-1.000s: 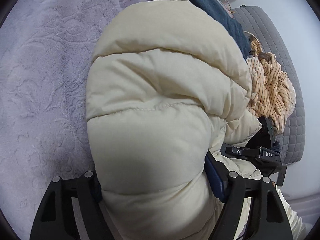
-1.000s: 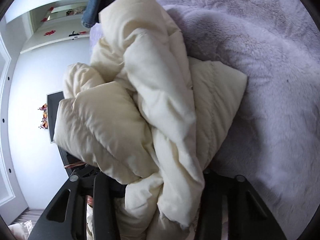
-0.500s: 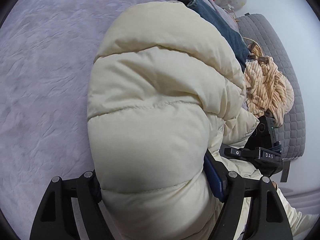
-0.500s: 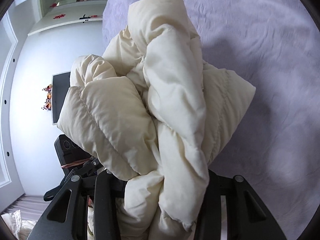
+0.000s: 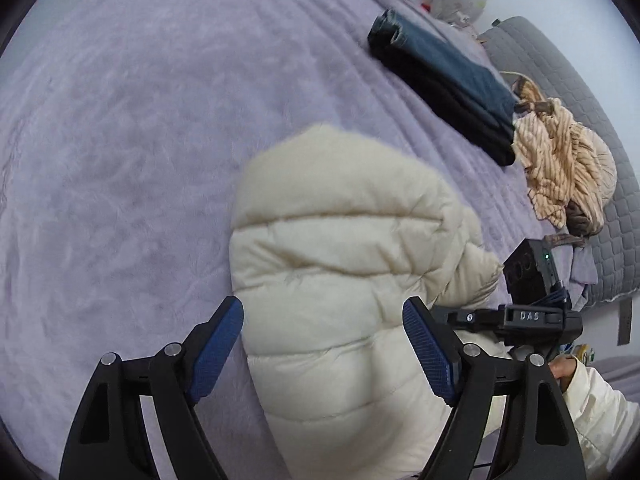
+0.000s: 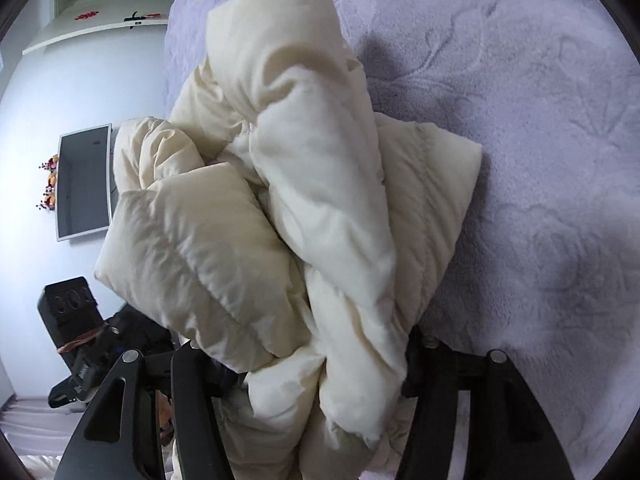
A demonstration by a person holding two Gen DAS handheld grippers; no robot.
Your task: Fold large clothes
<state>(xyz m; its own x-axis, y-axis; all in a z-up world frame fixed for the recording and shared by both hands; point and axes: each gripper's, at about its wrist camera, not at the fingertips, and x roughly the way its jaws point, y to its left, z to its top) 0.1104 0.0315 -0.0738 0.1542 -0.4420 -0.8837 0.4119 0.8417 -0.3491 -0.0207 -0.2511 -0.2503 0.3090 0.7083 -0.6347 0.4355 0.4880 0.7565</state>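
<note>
A puffy cream jacket (image 5: pixel 340 260) lies bunched on the lavender bed blanket (image 5: pixel 120 160). My left gripper (image 5: pixel 322 312) straddles one end of it. Its jaws are opening, and the blue pads (image 5: pixel 216 340) stand beside the fabric without squeezing it. In the right wrist view the jacket (image 6: pixel 300 200) piles up in thick folds. My right gripper (image 6: pixel 306 344) has a pinched wad of it filling the gap between its fingers while its jaws are opening; the pads are hidden under the fabric. The right gripper's body (image 5: pixel 520 316) shows beside the jacket in the left wrist view.
A folded dark blue garment (image 5: pixel 440 88) and a crumpled tan striped garment (image 5: pixel 560 160) lie near the bed's far edge, by a grey quilted pad (image 5: pixel 560 60). A hand in a cream sleeve (image 5: pixel 564 368) holds the right gripper. A wall screen (image 6: pixel 84 184) hangs beyond the bed.
The jacket has dropped lower onto the blanket and out of the left gripper's squeeze; its blue pads now show. The right fingers have spread a little. Both views slid across the bed.
</note>
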